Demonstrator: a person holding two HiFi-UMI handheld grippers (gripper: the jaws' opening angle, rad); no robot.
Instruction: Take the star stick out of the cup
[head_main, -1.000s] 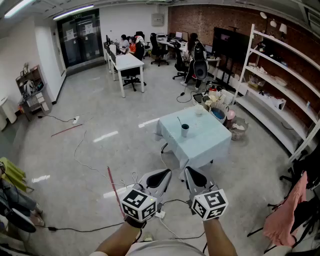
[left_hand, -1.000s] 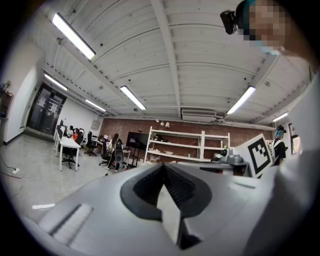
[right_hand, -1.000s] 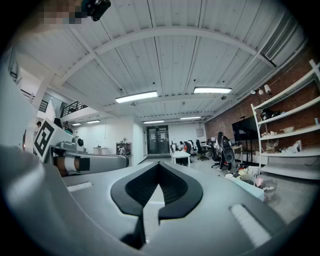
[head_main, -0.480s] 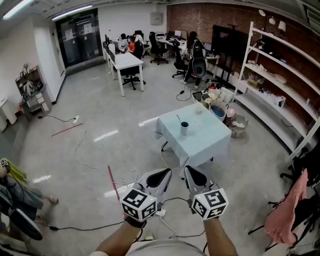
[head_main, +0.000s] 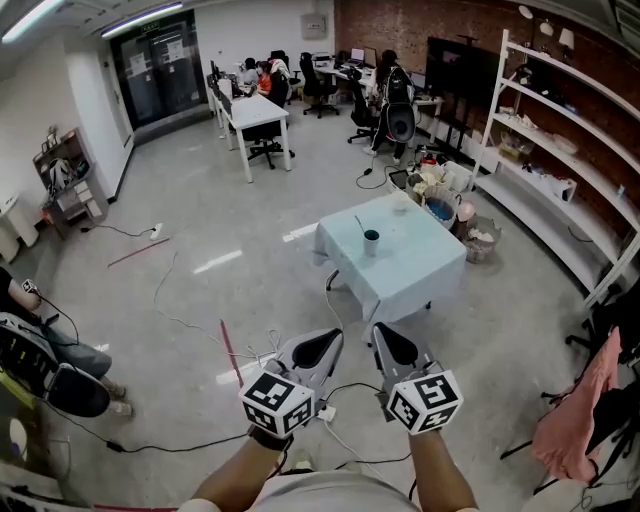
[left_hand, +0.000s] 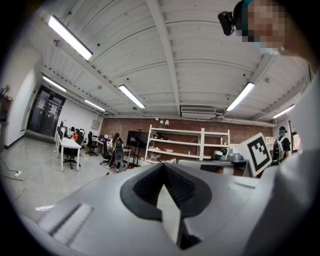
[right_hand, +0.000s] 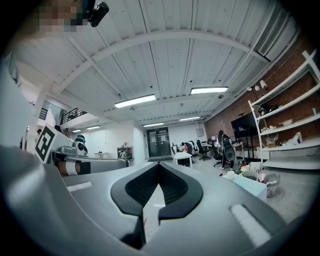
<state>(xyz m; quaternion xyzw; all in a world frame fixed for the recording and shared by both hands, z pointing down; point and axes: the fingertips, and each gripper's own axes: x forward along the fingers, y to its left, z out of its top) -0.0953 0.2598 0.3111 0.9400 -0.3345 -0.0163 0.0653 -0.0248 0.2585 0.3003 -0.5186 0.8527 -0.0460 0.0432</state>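
A dark cup (head_main: 371, 240) stands on the small table (head_main: 410, 275) with the pale blue cloth, a few metres ahead in the head view. A thin stick (head_main: 360, 225) leans out of the cup to the left; its top is too small to make out. Both grippers are held close to my body, far from the table. My left gripper (head_main: 322, 345) is shut with nothing in it, and my right gripper (head_main: 385, 343) is the same. The left gripper (left_hand: 162, 167) and the right gripper (right_hand: 159, 166) each show their tips meeting in their own views, pointing up at the ceiling.
Cables and a red rod (head_main: 230, 352) lie on the floor between me and the table. Bins and clutter (head_main: 440, 205) sit behind the table, beside white shelving (head_main: 560, 170). A seated person's legs (head_main: 50, 365) are at the left. A pink cloth (head_main: 570, 420) hangs at the right.
The head view has shifted, and the table now sits slightly lower in it. A seated person has come into view at the left. Both grippers stay shut near my body.
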